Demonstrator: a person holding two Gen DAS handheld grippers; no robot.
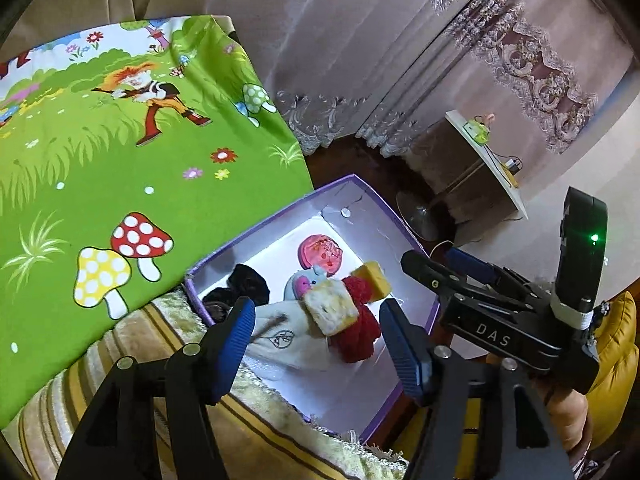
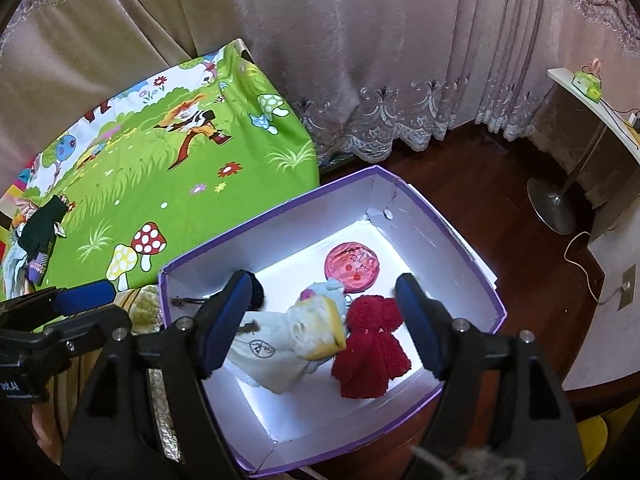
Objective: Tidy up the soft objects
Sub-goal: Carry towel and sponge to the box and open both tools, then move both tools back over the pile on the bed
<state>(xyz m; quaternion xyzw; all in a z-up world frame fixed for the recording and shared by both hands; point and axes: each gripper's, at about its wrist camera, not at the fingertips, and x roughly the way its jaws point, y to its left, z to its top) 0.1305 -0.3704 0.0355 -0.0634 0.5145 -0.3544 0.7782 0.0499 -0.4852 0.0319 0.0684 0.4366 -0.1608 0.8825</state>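
Note:
A purple-edged white box (image 2: 276,224) stands beside the bed and holds soft things: a red fuzzy cloth (image 2: 372,346), a cream pouch with a drawn mark (image 2: 268,354), a yellow-and-white sponge (image 2: 320,332), a pale blue plush (image 2: 334,294), a pink round pad (image 2: 352,266) and a black scrunchie (image 1: 248,284). In the left wrist view two sponges (image 1: 330,306) show over the red cloth (image 1: 360,330). My right gripper (image 2: 324,320) hovers open and empty over the box. My left gripper (image 1: 316,342) is open and empty above the box's near side (image 1: 376,416).
A green cartoon bedsheet (image 2: 168,184) covers the bed to the left, with dark clothes (image 2: 38,236) lying on its far left. A striped fuzzy blanket (image 1: 132,344) lies under it. Curtains (image 2: 360,60) hang behind. A stand with a round base (image 2: 554,204) is on the wooden floor at the right.

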